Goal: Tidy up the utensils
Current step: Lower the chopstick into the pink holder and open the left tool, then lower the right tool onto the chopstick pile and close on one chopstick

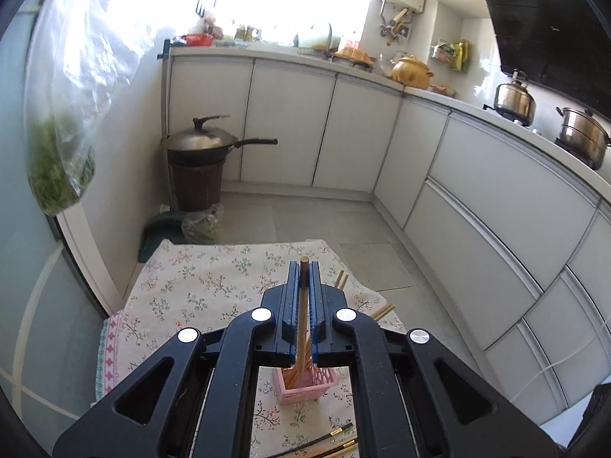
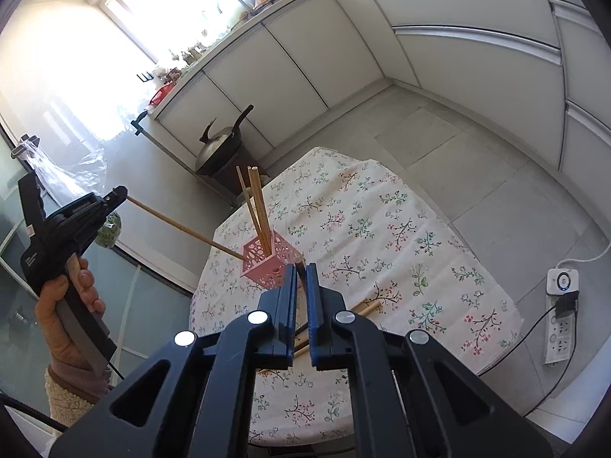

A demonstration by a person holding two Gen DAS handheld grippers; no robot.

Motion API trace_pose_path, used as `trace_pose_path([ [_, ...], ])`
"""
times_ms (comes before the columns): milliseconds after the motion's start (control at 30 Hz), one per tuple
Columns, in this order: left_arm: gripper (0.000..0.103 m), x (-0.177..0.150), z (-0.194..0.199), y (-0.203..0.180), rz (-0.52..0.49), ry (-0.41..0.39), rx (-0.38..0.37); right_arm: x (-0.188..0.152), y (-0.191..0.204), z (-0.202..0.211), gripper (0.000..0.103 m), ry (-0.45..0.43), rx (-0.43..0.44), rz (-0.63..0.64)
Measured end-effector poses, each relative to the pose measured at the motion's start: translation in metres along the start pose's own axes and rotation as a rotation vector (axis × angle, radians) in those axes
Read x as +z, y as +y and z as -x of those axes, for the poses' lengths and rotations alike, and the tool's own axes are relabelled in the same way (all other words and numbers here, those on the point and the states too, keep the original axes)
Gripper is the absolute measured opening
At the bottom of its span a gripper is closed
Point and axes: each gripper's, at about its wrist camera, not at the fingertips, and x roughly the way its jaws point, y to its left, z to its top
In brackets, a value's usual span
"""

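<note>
Holder (image 2: 267,263) on table (image 2: 420,229), chopsticks (image 2: 256,206) in it, more (image 2: 368,305) beside.

My right gripper (image 2: 302,273) hides most of the dark chopstick (image 2: 299,267) it pinches — only the tip shows. Black-and-gold chopsticks (image 1: 328,444) cut off at frame bottom — hanging greens bag (image 1: 57,168) blurred.

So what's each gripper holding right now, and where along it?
Left gripper: wooden chopstick by its upper end, tip at the pink holder. Right gripper: dark chopstick near its end.
</note>
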Motion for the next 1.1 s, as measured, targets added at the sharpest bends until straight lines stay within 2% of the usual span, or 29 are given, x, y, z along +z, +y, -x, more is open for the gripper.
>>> trace_pose_path([
  [133, 0.008, -0.013, -0.027, 0.011, 0.056, 0.085, 0.028, 0.003, 0.000, -0.001, 0.005, 0.001, 0.004, -0.011],
  [200, 0.029, -0.018, -0.027, 0.025, 0.109, 0.094, 0.061, 0.006, 0.002, 0.000, 0.005, -0.012, -0.001, -0.008],
  [267, 0.040, -0.022, -0.019, 0.041, 0.162, 0.074, 0.088, 0.010, 0.005, 0.001, 0.005, -0.025, 0.000, -0.013],
  [433, 0.047, -0.017, 0.009, 0.069, 0.256, 0.041, 0.074, 0.033, 0.030, 0.002, 0.005, -0.059, 0.026, -0.005],
  [500, 0.054, -0.019, 0.021, 0.076, 0.267, 0.034, 0.075, 0.048, 0.049, -0.001, 0.005, -0.075, 0.045, 0.013],
  [667, 0.056, -0.021, 0.037, 0.088, 0.263, 0.036, 0.071, 0.080, 0.104, -0.004, 0.005, -0.125, 0.076, 0.085],
  [767, 0.056, -0.018, 0.043, 0.091, 0.246, 0.032, 0.050, 0.092, 0.116, 0.000, 0.005, -0.147, 0.056, 0.090],
  [833, 0.058, -0.018, 0.047, 0.092, 0.229, 0.029, 0.041, 0.098, 0.098, -0.003, 0.006, -0.124, -0.016, 0.050],
  [900, 0.067, -0.020, 0.047, 0.093, 0.218, 0.036, 0.033, 0.103, 0.055, -0.019, 0.014, -0.054, -0.117, -0.009],
  [967, 0.069, -0.023, 0.044, 0.092, 0.206, 0.055, 0.023, 0.103, -0.009, -0.042, 0.045, 0.030, -0.239, -0.122],
  [1033, 0.070, -0.025, 0.038, 0.091, 0.198, 0.079, 0.021, 0.090, -0.095, -0.076, 0.047, 0.175, -0.351, -0.331],
  [1100, 0.070, -0.027, 0.032, 0.089, 0.198, 0.095, 0.017, 0.068, -0.155, -0.100, 0.047, 0.242, -0.384, -0.505],
])
